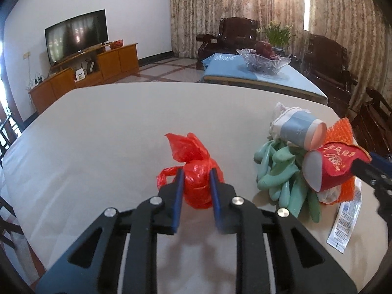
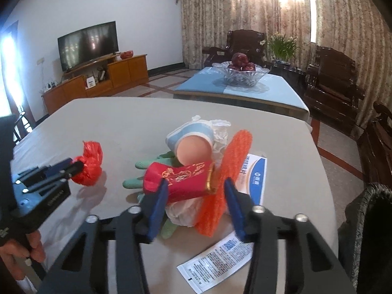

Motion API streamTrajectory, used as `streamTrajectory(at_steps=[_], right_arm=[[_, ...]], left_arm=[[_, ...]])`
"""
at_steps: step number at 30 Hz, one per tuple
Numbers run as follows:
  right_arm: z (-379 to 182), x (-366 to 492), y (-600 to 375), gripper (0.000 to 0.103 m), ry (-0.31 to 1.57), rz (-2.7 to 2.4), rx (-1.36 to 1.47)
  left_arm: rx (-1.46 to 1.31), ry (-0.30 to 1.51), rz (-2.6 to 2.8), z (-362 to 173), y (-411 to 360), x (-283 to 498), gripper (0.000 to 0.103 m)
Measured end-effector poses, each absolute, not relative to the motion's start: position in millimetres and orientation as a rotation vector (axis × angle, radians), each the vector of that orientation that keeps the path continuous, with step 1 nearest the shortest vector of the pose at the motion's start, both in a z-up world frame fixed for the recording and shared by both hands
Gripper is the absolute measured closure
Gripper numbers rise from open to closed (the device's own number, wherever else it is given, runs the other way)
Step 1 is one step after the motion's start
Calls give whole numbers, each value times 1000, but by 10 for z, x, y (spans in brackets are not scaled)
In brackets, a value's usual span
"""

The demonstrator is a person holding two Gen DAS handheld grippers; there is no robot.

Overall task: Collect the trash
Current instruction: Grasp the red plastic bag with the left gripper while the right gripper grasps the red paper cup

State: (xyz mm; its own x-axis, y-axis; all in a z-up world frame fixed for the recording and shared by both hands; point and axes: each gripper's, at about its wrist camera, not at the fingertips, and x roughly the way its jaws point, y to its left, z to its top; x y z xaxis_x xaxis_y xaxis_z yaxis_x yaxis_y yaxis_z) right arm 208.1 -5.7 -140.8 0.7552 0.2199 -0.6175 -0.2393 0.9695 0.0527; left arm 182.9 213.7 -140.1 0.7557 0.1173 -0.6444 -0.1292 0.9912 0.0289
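Note:
A knotted red plastic bag (image 1: 197, 178) lies on the beige table (image 1: 98, 134). My left gripper (image 1: 196, 174) is shut on it, with a blue pad pressing each side. It also shows in the right wrist view, where the left gripper (image 2: 73, 166) holds the red plastic bag (image 2: 89, 169). A red paper cup (image 2: 186, 181) with gold print lies on its side on a trash pile. My right gripper (image 2: 197, 183) stands open around it. Its left pad overlaps the cup and a small gap shows at the right pad. The left wrist view shows the right gripper (image 1: 365, 164) at the red paper cup's (image 1: 330, 169) rim end.
The pile holds a blue-and-white paper cup (image 2: 193, 144), green gloves (image 1: 281, 171), orange foam mesh (image 2: 235, 152), crumpled white tissue (image 2: 186, 210), a blue-and-white packet (image 2: 256, 178) and a white sachet (image 2: 218, 257). A dark bin (image 2: 367, 220) stands at the right. A hand (image 2: 34, 247) grips the left gripper's handle.

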Motion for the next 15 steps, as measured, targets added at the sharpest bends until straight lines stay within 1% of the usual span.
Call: streamTrajectory(at_steps=[1, 2, 4, 5, 6, 11, 15], right_arm=[[-1406, 2078, -47, 66, 669, 254, -28], [-1400, 2078, -39, 72, 671, 263, -27], [-1378, 2067, -31, 78, 671, 278, -29], [-1368, 2058, -24, 90, 670, 287, -32], [-1357, 2044, -18, 96, 670, 301, -35], [-1313, 1957, 15, 99, 666, 351, -41], [-1265, 1865, -16, 100, 659, 359, -29]], left_arm=[[-12, 699, 134, -1381, 2132, 1816, 83], [-7, 696, 134, -1367, 2124, 1812, 83], [4, 690, 131, -1345, 2105, 1801, 83], [8, 688, 130, -1329, 2088, 1796, 83], [10, 686, 127, -1309, 2071, 1791, 83], [16, 670, 108, -1199, 1995, 1745, 83], [30, 657, 91, -1101, 1922, 1686, 83]])
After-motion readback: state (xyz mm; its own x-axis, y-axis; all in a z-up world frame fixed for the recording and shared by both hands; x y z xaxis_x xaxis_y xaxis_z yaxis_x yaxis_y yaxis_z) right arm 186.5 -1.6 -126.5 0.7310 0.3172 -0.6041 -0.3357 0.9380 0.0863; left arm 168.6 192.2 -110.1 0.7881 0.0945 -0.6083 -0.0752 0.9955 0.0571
